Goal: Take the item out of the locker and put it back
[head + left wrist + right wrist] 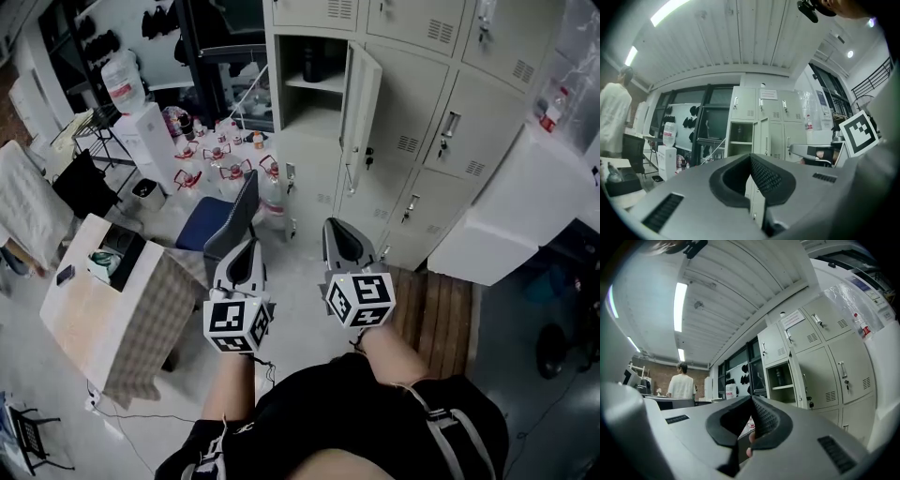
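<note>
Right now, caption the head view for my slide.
Left tongs and right tongs, both shut, face an open locker holding a dark bottle.

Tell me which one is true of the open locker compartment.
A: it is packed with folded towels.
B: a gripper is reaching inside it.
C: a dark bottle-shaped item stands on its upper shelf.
C: the head view shows a dark bottle-shaped item standing on the upper shelf of the open locker, its door swung out.
</note>
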